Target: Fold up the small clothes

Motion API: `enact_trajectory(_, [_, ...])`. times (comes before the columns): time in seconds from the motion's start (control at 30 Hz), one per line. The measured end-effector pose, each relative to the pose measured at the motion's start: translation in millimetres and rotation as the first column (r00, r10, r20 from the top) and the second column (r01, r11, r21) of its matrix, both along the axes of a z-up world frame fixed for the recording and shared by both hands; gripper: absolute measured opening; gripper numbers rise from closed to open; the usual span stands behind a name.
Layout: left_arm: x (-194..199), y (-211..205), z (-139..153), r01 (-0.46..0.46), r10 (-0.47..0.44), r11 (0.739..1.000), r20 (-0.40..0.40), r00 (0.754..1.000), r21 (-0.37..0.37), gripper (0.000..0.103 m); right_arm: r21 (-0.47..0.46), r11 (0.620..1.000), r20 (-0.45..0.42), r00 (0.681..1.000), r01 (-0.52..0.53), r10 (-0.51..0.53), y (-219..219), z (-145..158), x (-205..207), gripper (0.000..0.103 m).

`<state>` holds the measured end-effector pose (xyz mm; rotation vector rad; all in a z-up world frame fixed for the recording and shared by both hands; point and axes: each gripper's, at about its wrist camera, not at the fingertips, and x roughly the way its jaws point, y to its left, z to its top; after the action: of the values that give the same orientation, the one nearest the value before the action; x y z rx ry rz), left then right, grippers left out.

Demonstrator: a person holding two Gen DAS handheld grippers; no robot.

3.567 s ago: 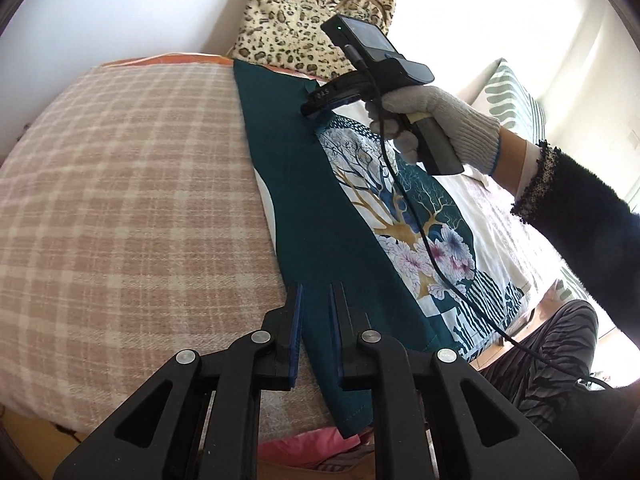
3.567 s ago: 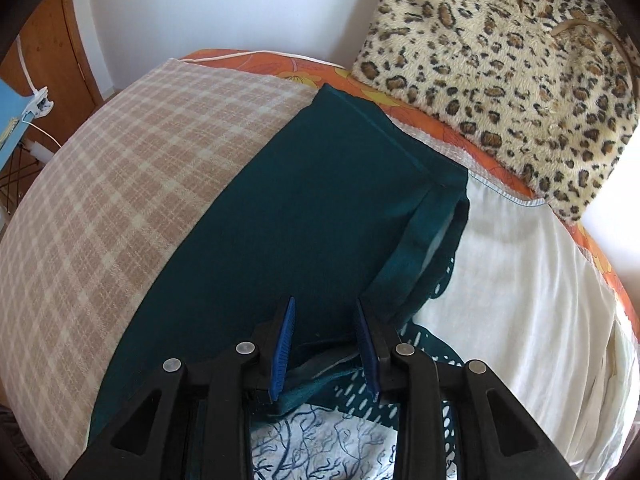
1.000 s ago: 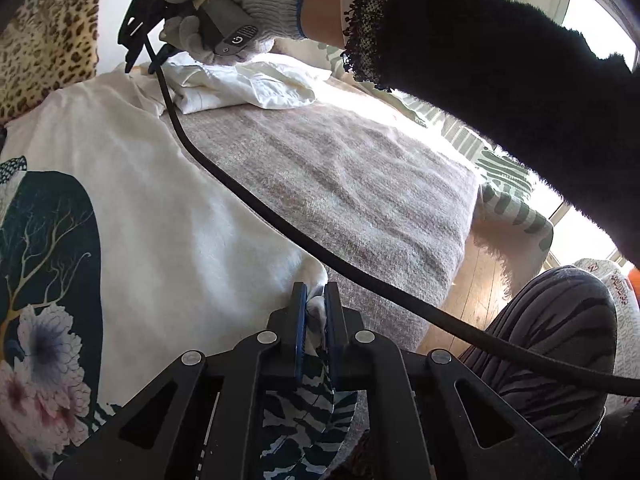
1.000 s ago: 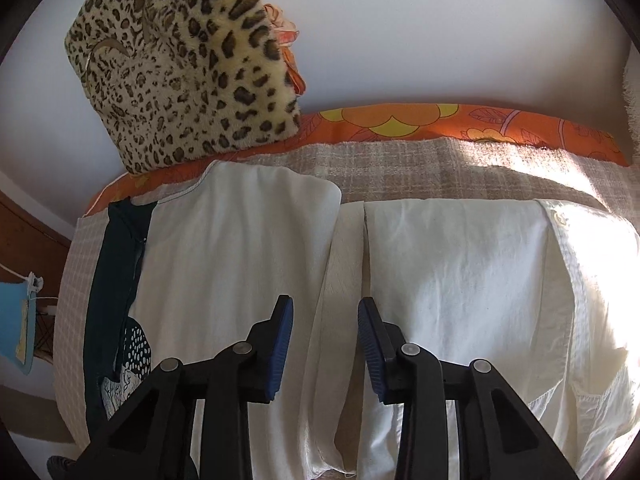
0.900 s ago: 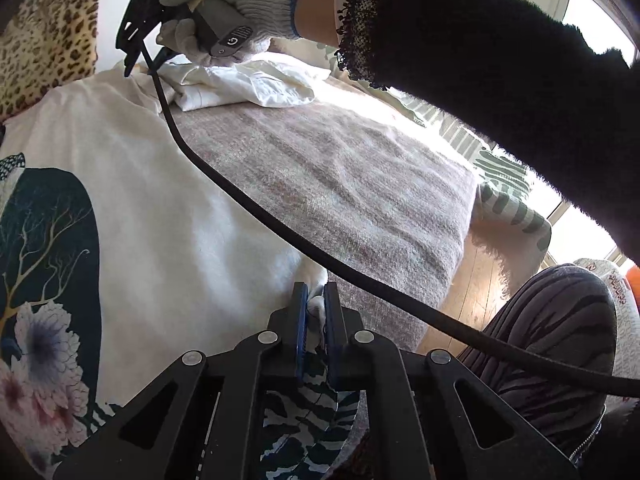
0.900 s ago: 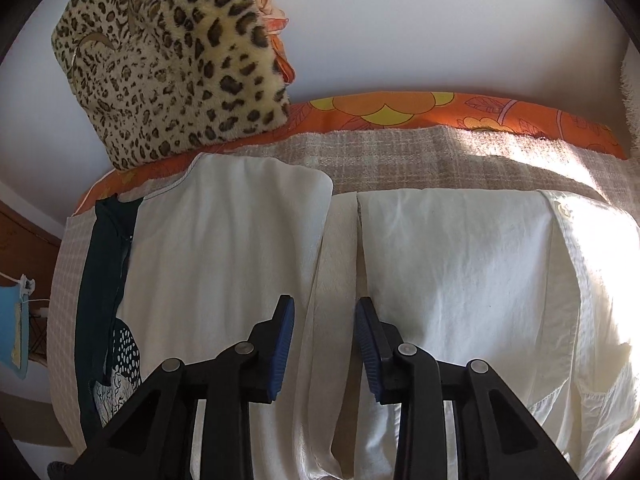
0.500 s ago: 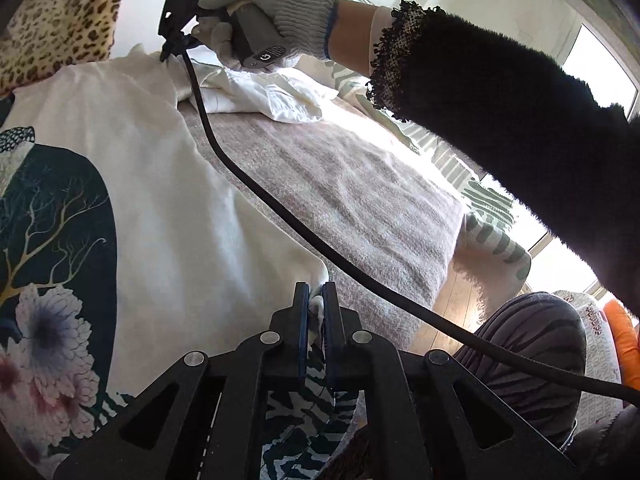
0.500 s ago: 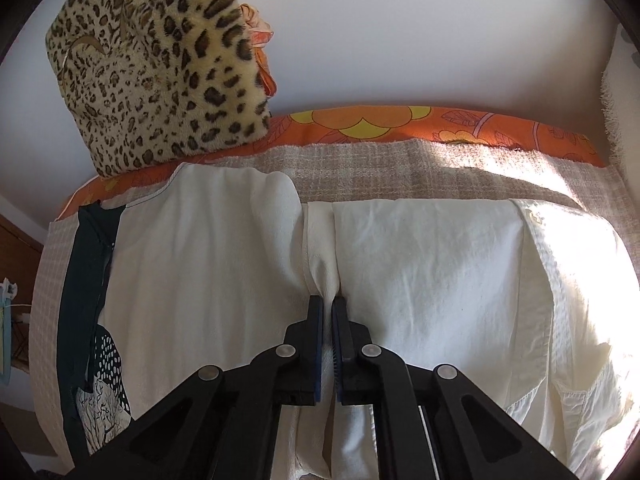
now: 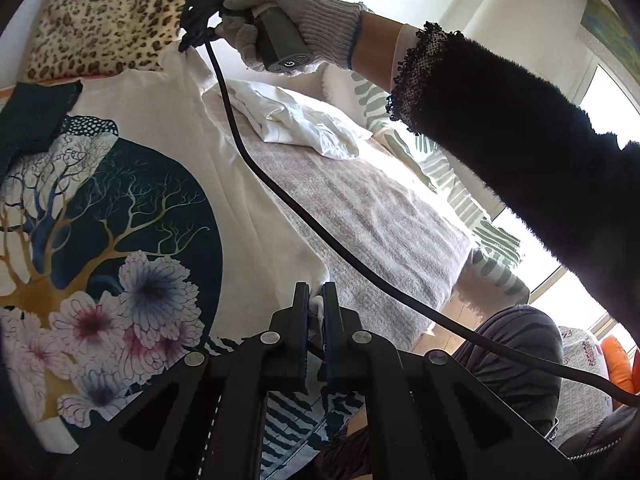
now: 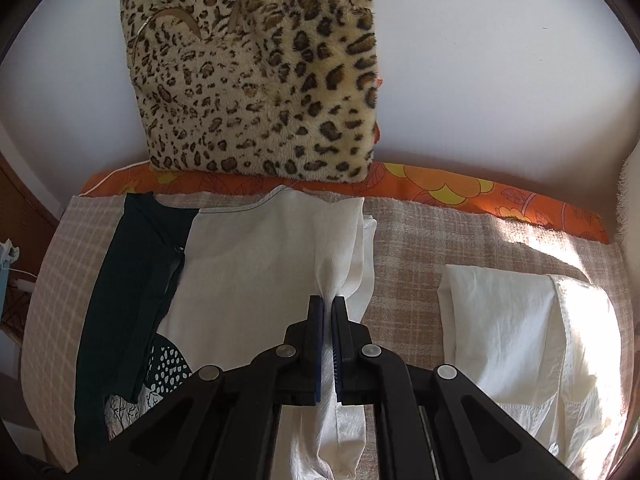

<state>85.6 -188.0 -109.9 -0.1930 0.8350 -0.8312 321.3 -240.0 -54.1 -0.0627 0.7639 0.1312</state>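
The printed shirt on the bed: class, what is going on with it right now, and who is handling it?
A person with a gripper in each hand is folding the printed shirt, which lies on a checked blanket. The left tool is shut on the shirt's white edge near its bottom hem. The right tool is shut on the same white side further up, and the cloth is gathered and lifted there. A second white garment lies beside it, and a leopard-print cushion leans against the wall.

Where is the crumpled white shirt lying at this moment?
In the right wrist view the crumpled white shirt lies on the checked blanket, to the right of the printed garment and apart from it.
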Motion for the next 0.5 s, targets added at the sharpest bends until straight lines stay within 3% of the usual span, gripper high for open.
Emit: enact_trajectory(0.5, [-4,40,-16,-0.101,0.101,0.995,-0.029,0.994,0.017,0.005,-0.071,0.994,-0.056,0.995,-0.085,0.081,96,-35,30,0.002])
